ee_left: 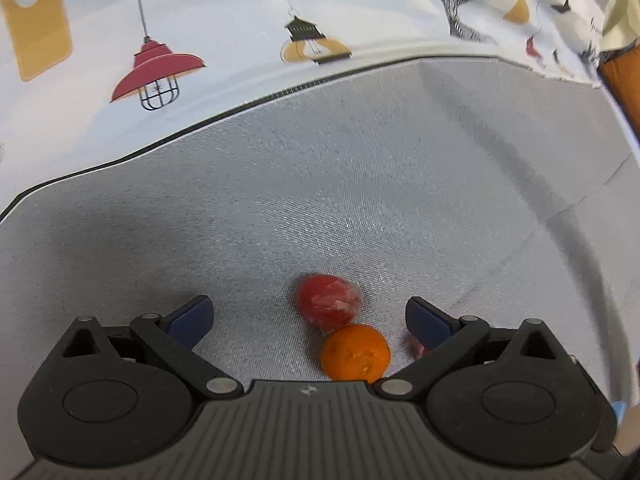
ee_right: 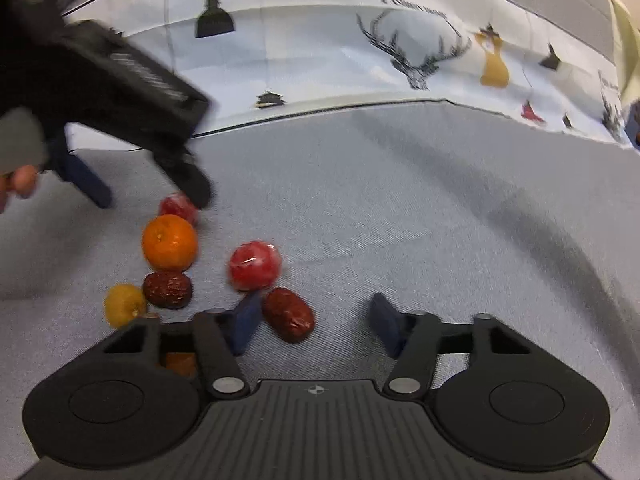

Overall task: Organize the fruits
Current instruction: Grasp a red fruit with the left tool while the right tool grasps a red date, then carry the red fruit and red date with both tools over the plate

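Observation:
In the left wrist view my left gripper (ee_left: 310,322) points down at a grey cloth and stands open. A red wrapped fruit (ee_left: 330,300) and an orange (ee_left: 356,354) lie between its blue fingers, touching neither. Another red piece (ee_left: 418,346) peeks from behind the right-hand finger. In the right wrist view my right gripper (ee_right: 316,326) is open. A dark red date (ee_right: 288,314) lies between its fingers, beside the left one and apart from the right one. Just beyond is a red wrapped fruit (ee_right: 254,266). The left gripper (ee_right: 152,198) hovers over the orange (ee_right: 170,243).
Left of my right gripper lie a second date (ee_right: 167,290) and a small yellow fruit (ee_right: 124,305). A white cloth printed with lamps and a deer (ee_right: 420,52) runs along the far side of the grey cloth (ee_right: 440,220). A person's fingertip (ee_right: 22,182) shows at the left edge.

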A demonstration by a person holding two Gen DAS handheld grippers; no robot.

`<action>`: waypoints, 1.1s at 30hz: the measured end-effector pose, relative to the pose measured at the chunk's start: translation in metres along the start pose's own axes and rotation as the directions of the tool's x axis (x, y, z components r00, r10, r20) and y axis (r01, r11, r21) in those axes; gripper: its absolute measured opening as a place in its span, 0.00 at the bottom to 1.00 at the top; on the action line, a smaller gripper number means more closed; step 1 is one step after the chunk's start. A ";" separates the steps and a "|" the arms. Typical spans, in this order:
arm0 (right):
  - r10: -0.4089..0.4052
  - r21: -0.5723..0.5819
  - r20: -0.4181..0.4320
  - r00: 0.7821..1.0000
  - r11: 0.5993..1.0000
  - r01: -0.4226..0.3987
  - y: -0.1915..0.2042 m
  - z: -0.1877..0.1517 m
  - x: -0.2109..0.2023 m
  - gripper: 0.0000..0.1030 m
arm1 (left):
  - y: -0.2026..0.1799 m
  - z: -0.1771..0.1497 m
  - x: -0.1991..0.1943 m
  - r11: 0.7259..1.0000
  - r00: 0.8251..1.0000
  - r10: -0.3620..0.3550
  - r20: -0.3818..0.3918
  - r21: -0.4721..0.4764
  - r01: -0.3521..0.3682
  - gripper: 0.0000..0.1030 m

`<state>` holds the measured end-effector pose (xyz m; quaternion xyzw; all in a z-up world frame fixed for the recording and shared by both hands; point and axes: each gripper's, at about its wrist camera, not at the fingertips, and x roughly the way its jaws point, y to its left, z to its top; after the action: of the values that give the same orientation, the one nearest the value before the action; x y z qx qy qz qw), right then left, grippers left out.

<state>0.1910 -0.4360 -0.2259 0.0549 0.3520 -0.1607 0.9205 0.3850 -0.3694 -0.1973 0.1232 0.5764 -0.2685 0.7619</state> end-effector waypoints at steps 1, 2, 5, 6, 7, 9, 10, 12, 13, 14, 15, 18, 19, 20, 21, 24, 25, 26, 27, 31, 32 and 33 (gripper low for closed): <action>-0.004 0.000 -0.002 1.000 1.000 0.004 0.001 0.000 -0.001 0.52 | -0.004 0.000 0.003 1.000 1.000 0.012 -0.004 0.014 -0.012 0.72; -0.006 0.000 -0.003 1.000 1.000 0.006 0.000 -0.001 0.000 0.51 | -0.007 0.000 0.005 0.999 0.999 0.043 0.000 0.033 -0.043 0.70; -0.052 -0.010 0.001 0.999 0.999 0.052 0.000 -0.002 -0.002 0.26 | -0.010 -0.002 0.000 0.997 0.999 0.043 0.021 0.059 -0.044 0.31; -0.066 -0.012 -0.005 0.998 0.998 0.066 0.000 -0.001 -0.002 0.20 | -0.007 -0.002 0.000 0.999 0.999 0.033 0.011 0.038 -0.034 0.31; -0.064 -0.005 -0.009 0.998 0.998 0.064 -0.001 -0.001 -0.003 0.20 | -0.003 -0.002 -0.001 0.999 1.000 0.030 0.008 0.019 -0.030 0.31; -0.066 0.020 -0.023 0.998 0.998 0.067 -0.006 0.000 -0.006 0.20 | 0.001 -0.005 -0.005 0.998 0.998 0.065 0.022 0.013 -0.065 0.31; -0.082 0.032 -0.025 0.996 0.996 0.083 -0.010 0.002 -0.010 0.20 | 0.004 -0.007 -0.009 0.997 0.996 0.079 0.031 0.010 -0.079 0.31; -0.104 0.071 -0.018 0.994 0.992 0.105 -0.020 0.004 -0.021 0.20 | 0.013 -0.014 -0.021 0.995 0.994 0.101 0.038 -0.003 -0.101 0.31; -0.110 0.105 -0.015 0.994 0.988 0.111 -0.027 0.006 -0.031 0.20 | 0.018 -0.019 -0.030 0.994 0.993 0.110 0.048 -0.008 -0.110 0.31; -0.113 0.130 -0.004 0.994 0.985 0.113 -0.033 0.006 -0.041 0.20 | 0.023 -0.026 -0.043 0.993 0.991 0.118 0.068 -0.010 -0.117 0.31; -0.118 0.147 0.013 0.993 0.982 0.115 -0.037 0.006 -0.054 0.20 | 0.027 -0.032 -0.056 0.992 0.988 0.129 0.088 -0.012 -0.128 0.31; -0.123 0.168 0.066 0.990 0.979 0.111 -0.041 0.004 -0.096 0.20 | 0.038 -0.058 -0.100 0.987 0.979 0.161 0.126 -0.038 -0.157 0.31; -0.120 0.174 0.089 0.989 0.979 0.103 -0.040 0.003 -0.114 0.20 | 0.042 -0.068 -0.116 0.986 0.977 0.165 0.134 -0.046 -0.160 0.31; -0.114 0.177 0.110 0.987 0.980 0.093 -0.039 0.002 -0.128 0.20 | 0.045 -0.080 -0.132 0.986 0.975 0.167 0.147 -0.053 -0.160 0.31; -0.103 0.182 0.129 0.986 0.980 0.079 -0.036 0.000 -0.147 0.20 | 0.048 -0.093 -0.150 0.985 0.972 0.172 0.160 -0.061 -0.164 0.31; -0.048 0.180 0.178 0.983 0.984 0.015 -0.025 -0.002 -0.193 0.20 | 0.053 -0.134 -0.199 0.984 0.967 0.175 0.184 -0.076 -0.163 0.31; -0.022 0.171 0.192 0.981 0.985 -0.011 -0.018 -0.004 -0.211 0.20 | 0.054 -0.149 -0.214 0.983 0.966 0.174 0.190 -0.085 -0.160 0.31; 0.003 0.161 0.206 0.978 0.986 -0.037 -0.010 -0.006 -0.227 0.20 | 0.055 -0.163 -0.229 0.983 0.966 0.172 0.191 -0.096 -0.156 0.31; 0.026 0.149 0.216 0.976 0.987 -0.059 -0.002 -0.009 -0.244 0.20 | 0.056 -0.178 -0.243 0.983 0.967 0.170 0.190 -0.109 -0.151 0.31; 0.152 0.074 0.232 0.961 0.982 -0.173 0.036 -0.019 -0.303 0.20 | 0.058 -0.241 -0.288 0.979 0.969 0.163 0.187 -0.154 -0.135 0.31; 0.179 0.063 0.228 0.957 0.978 -0.198 0.043 -0.023 -0.315 0.20 | 0.058 -0.256 -0.298 0.978 0.968 0.162 0.189 -0.160 -0.133 0.31; 0.207 0.052 0.223 0.953 0.973 -0.224 0.051 -0.027 -0.326 0.20 | 0.057 -0.271 -0.306 0.977 0.968 0.163 0.191 -0.165 -0.132 0.31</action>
<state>-0.0371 -0.2982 -0.0293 0.1106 0.2355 -0.0778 0.9624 0.1374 -0.1059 0.0019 0.0797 0.5031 -0.1776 0.8420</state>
